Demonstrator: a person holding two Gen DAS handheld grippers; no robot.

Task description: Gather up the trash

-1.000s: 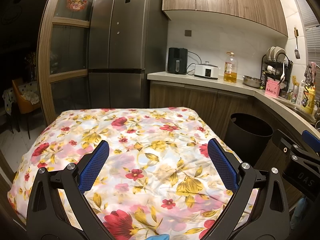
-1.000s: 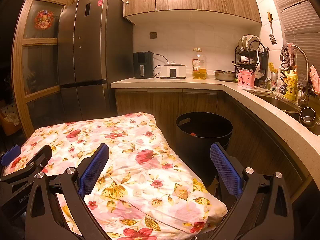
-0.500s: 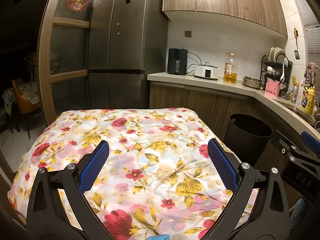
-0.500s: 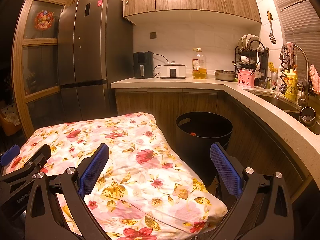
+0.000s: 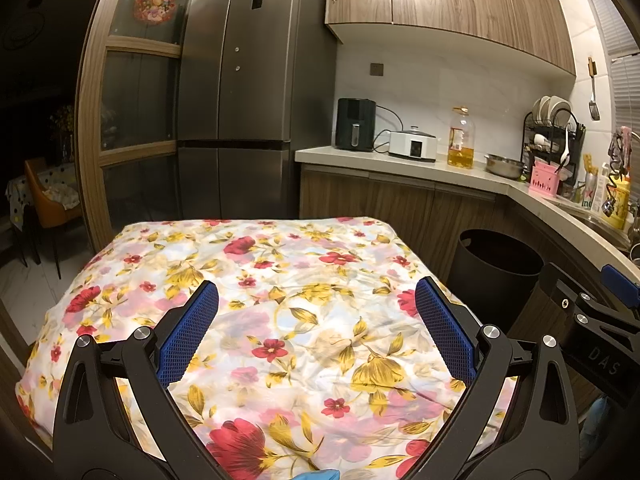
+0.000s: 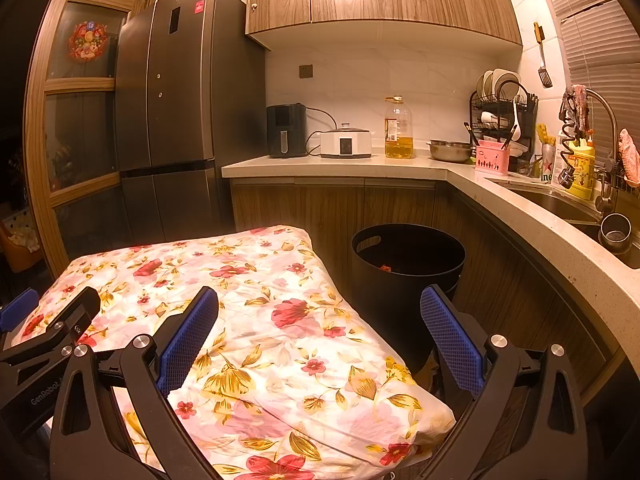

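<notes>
A: Far left?
B: Just a dark fridge [image 5: 248, 92]. No trash there.

A: On the cloth [image 5: 256, 292]?
B: Flowers only. Nothing lying on top. Left gripper [image 5: 316, 328] held low over the near part, fingers wide apart, holding nothing.

A: And next along?
B: Right gripper [image 6: 320, 332] over the cloth's right edge, also wide apart and empty. Then the black bin [image 6: 408, 264], just right of the cloth, under the counter [image 6: 500, 196]. Something small and red down inside, maybe trash. Too small to tell.

A: So, done?
B: Looks that way, but hard to be sure. Could be bits hidden under the grippers.

A: What could go wrong?
B: Could snag the loose cloth and drag it off. Could bump the bin and tip it. Could knock the metal cup [image 6: 616, 232] by the sink, far right, with a wide swing.
</notes>
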